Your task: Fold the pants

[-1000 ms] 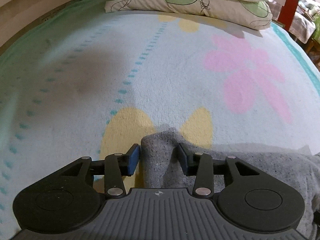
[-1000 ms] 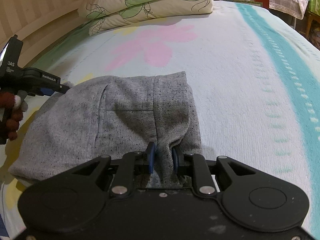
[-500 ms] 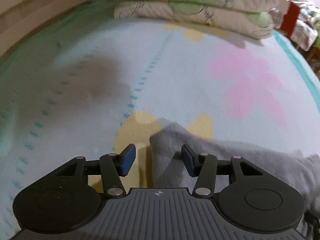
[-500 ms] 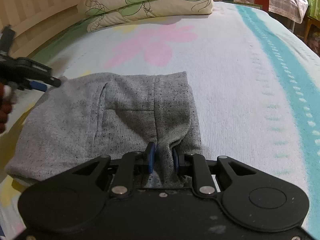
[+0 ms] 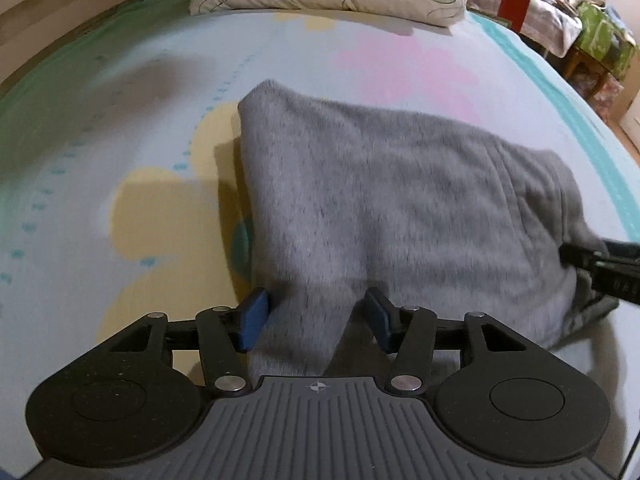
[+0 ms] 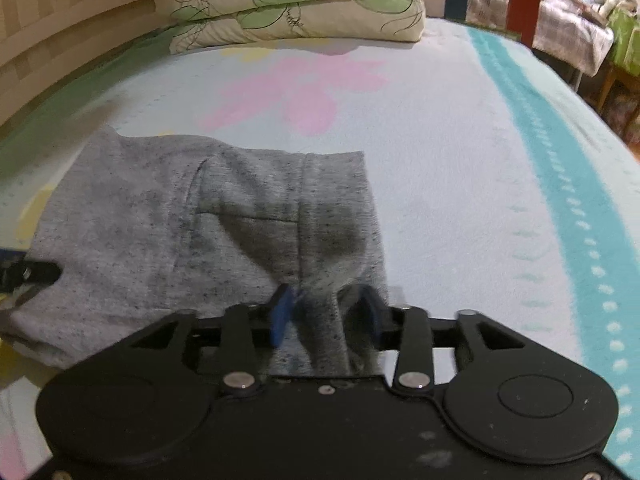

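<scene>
Pants lie folded compact ahead of both tongs, L & R. Both just spread, cloth loose between. I judge only tidying left.

Bed covered by a pale blue blanket with pink and yellow flowers and a teal stripe at right. Folded grey pants lying flat at lower left. Two stacked leaf-print pillows at top centre.
</scene>
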### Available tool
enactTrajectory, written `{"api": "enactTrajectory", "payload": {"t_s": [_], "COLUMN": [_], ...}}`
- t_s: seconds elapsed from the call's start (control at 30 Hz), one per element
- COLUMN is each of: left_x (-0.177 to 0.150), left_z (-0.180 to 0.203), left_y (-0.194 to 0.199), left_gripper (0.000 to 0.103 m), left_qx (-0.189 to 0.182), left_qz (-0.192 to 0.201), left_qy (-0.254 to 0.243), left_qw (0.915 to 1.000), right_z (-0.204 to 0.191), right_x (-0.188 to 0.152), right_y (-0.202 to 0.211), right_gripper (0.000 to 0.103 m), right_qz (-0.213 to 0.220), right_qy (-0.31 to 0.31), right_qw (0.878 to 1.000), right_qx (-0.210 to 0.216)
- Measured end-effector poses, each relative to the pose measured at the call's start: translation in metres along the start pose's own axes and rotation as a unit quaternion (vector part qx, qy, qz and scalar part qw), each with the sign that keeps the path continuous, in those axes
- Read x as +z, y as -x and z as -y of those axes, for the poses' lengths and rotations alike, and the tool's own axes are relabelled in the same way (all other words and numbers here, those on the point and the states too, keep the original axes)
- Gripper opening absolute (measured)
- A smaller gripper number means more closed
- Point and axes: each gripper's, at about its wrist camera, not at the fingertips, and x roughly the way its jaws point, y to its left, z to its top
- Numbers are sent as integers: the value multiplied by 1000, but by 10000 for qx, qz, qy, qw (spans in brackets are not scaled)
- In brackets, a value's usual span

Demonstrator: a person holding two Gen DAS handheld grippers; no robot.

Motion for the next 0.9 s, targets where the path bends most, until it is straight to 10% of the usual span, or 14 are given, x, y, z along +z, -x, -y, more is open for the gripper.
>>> {"api": "enactTrajectory", "payload": {"t_s": [0.03, 0.1, 0.27, 0.9], "left_x": [-2, -6, -16, -29], "left_z": [-1, -4, -10, 17], "left_y": [1, 2, 3, 27], "left_gripper": [54, 57, 59, 59], "left_qx": [1, 3, -47, 475], "left_qz": [1, -4, -67, 125], "left_qy": [1, 42, 363, -443], "left_qw": [10000, 10000, 9993, 9978], "right_z": [0, 7, 34, -5], "right_x": [-1, -6, -26, -19], "right_y": [1, 3, 12, 66], "right_gripper": [81, 92, 95, 95], "right_qz": [3, -73, -106, 719], "right_qy": [3, -154, -1207, -467], "right_qw": [9999, 9996, 9922, 9963], "right_qx": [-142, -236, 299, -19]}}
